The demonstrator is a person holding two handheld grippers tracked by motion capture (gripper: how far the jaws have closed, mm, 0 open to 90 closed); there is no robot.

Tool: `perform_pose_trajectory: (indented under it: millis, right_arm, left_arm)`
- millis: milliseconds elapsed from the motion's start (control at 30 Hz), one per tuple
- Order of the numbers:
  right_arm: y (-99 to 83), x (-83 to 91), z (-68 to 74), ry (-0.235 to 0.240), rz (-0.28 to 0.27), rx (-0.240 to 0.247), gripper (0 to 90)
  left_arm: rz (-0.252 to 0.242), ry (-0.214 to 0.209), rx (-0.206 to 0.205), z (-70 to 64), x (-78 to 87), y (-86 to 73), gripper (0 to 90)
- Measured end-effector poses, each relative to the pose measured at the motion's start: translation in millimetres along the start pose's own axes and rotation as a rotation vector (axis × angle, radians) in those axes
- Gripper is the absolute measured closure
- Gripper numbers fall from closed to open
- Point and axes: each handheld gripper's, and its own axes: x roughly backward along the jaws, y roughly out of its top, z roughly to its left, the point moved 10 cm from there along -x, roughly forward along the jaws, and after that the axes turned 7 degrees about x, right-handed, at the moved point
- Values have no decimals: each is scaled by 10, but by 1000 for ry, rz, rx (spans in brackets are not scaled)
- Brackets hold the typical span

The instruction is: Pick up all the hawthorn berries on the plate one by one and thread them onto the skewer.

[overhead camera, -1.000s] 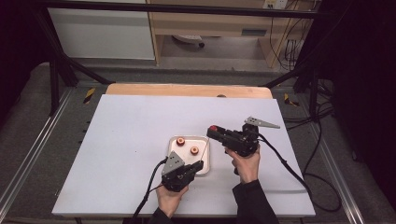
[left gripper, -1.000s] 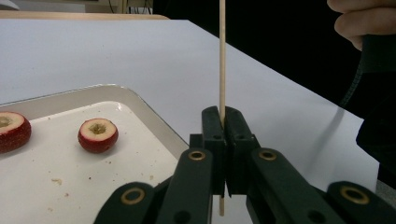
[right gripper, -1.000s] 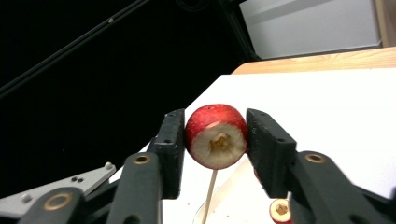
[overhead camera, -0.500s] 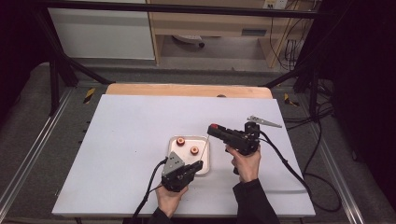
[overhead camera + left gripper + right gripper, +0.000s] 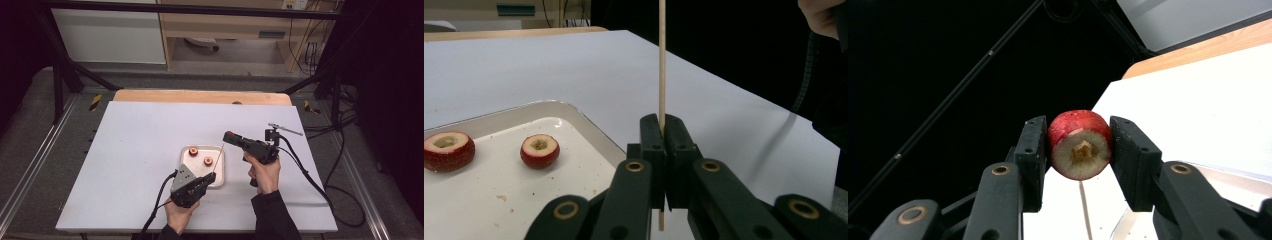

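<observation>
Strawberry pieces being threaded onto a wooden skewer (image 5: 662, 60) appear to be the work in hand. Nearest the person, at about 6 o'clock on the desk (image 5: 135, 140), the left hand-held gripper (image 5: 210, 176) has its jaws pressed together on the skewer's lower end, holding it nearly upright with the tip leaning toward 1 o'clock. Just beyond it, at the desk's centre, lies a white tray (image 5: 220, 180) with two cut strawberry pieces (image 5: 539, 151) resting on it, cut faces up and slightly apart from each other. Farther toward 3 o'clock, the right hand-held gripper (image 5: 231, 136) is raised above the desk and pinches a third strawberry piece (image 5: 1080, 145) between its jaws, the cored cut face turned toward the camera. That piece hangs close to the skewer's tip but is not yet on it. The step looks like the approach before piercing; the next move probably calls for lining the hollow core up with the tip and pushing along the stick's axis while the left grip holds firm.
</observation>
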Motion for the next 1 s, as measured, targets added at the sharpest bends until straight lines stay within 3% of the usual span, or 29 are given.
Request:
perform_pose_trajectory:
  millis: [433,1000]
  right_arm:
    - [-37,-18,13,16,22,-14,605]
    - [-44,11,-8,-3,41,18,605]
  left_arm:
    - [15,4,-4,13,-15,-17,887]
    - [14,-1,-9,1,-9,-28,887]
